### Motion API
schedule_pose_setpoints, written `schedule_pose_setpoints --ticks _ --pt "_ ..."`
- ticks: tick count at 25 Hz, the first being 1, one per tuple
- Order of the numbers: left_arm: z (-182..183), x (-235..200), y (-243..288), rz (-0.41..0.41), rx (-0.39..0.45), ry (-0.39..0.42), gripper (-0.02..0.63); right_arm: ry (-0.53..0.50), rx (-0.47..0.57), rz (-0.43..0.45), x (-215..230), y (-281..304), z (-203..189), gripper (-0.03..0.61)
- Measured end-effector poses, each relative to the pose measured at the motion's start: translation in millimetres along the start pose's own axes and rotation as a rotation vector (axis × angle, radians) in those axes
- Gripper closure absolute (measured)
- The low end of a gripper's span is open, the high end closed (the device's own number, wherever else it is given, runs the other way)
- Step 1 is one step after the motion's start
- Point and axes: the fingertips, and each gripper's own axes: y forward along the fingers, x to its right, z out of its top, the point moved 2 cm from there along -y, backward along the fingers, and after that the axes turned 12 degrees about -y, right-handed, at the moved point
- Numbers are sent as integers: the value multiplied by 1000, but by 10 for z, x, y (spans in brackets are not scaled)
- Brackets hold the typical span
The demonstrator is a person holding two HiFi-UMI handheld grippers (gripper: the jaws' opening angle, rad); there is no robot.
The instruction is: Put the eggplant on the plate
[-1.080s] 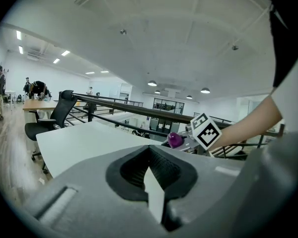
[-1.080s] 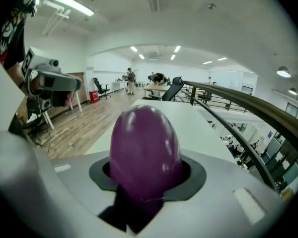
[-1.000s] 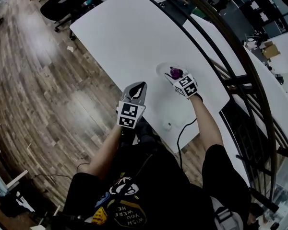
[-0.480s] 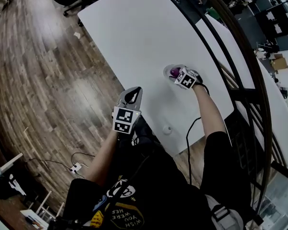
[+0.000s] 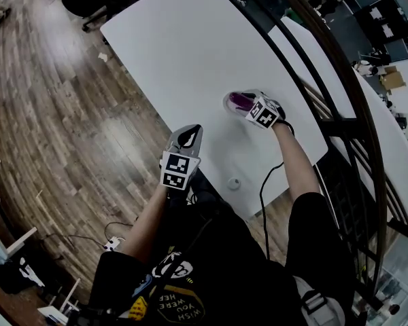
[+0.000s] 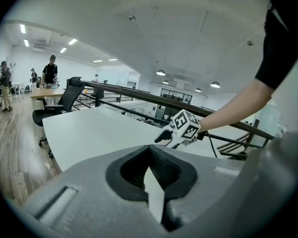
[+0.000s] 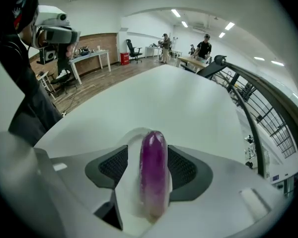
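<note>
Now the right gripper's (image 7: 151,165) jaws, just spread wide, straddle the glossy purple eggplant (image 5: 239,100) lying on the round white plate (image 7: 125,182), lower centre; the left gripper (image 6: 151,175) is closed, empty.

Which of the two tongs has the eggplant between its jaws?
The right tongs: their jaws have just opened, the eggplant lying loose between them on the plate. The left tongs are empty.

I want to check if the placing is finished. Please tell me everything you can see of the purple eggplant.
The glossy purple eggplant is long, smooth and rounded at its far end, plastic-looking. It lies flat on the white plate, pointing along the right gripper. That gripper's jaws have just been opening; they stand apart on either side with gaps, not pressing it.
</note>
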Motion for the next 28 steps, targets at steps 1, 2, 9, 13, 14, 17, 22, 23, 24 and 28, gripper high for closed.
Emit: schedule_pose_setpoints --ticks 1,2,9,13,14,17,22,23,24,28 --pt "31 25 5 -9 1 7 609 17 26 -32 -1 -114 33 328" --pt "57 48 10 -18 3 15 609 36 57 -68 -15 -234 69 330" --pt "204 258 -115 -62 24 70 609 291 276 -350 -612 -1179 282 402" --pt "270 412 -331 -89 54 118 609 512 375 -562 -1098 -1732 418 458" --pt "282 465 -377 -111 60 136 609 576 396 -622 -1232 -1865 447 476" --pt "288 636 -529 -182 77 169 609 699 434 -777 -1600 -2187 547 544" --pt "197 984 -753 -241 83 185 609 782 478 -900 -2084 -2606 648 575" --pt "179 1069 -787 -250 84 190 609 792 488 -913 -2156 -2683 650 575" --pt "166 1142 -811 -257 85 195 609 802 500 -926 -2207 -2750 649 575" --pt "108 1342 -865 -251 90 206 609 845 542 -950 -2317 -2899 627 577"
